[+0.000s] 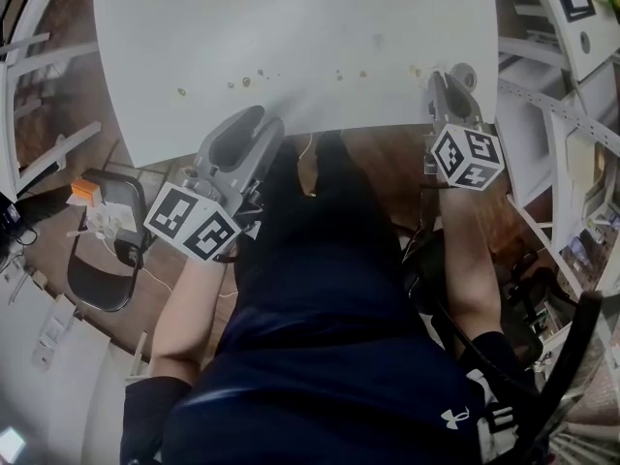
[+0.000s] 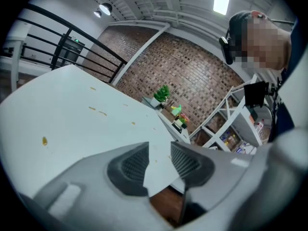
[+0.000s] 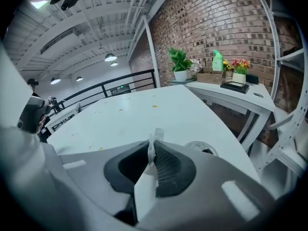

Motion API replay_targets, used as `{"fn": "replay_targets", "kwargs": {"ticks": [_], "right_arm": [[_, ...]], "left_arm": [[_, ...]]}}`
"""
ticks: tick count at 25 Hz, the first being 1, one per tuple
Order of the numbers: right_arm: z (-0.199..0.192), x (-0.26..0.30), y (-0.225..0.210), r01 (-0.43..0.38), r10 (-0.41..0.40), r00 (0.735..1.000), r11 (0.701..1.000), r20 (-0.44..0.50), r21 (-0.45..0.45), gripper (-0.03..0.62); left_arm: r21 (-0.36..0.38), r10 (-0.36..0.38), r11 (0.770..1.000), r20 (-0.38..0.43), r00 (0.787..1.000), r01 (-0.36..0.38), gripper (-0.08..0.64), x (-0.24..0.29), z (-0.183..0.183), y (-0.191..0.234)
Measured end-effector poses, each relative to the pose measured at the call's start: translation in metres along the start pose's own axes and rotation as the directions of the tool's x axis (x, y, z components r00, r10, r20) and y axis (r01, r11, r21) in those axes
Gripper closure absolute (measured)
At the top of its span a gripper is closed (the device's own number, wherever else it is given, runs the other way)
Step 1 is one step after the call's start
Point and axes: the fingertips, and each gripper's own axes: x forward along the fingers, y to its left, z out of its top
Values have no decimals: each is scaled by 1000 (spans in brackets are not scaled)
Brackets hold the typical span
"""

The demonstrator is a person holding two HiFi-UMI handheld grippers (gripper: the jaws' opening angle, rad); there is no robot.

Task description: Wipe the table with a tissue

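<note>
Loft-style workspace: brick wall (image 3: 231,23), white shelving (image 2: 226,129), black railing (image 2: 62,42).

A potted plant (image 3: 180,64) and green bottle (image 3: 217,60) stand upper right in the right gripper view; a black chair (image 1: 97,284) sits lower left in the head view.

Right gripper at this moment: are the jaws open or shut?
Shut: the right gripper clamps the tissue. Its own view shows the pads pressed together on a thin white strip poking up between them.
</note>
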Motion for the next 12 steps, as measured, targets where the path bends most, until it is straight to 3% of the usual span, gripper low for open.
{"fn": "replay_targets", "kwargs": {"ticks": [4, 12], "right_arm": [[-8, 2, 8, -32, 30, 998, 999, -58, -35, 463], [-19, 11, 10, 11, -43, 990, 972, -132, -234, 472]], "left_arm": [[-10, -8, 1000, 4, 1000, 8, 422, 2, 3, 1], [-25, -8, 1000, 5, 1000, 9, 424, 4, 2, 7]]}}
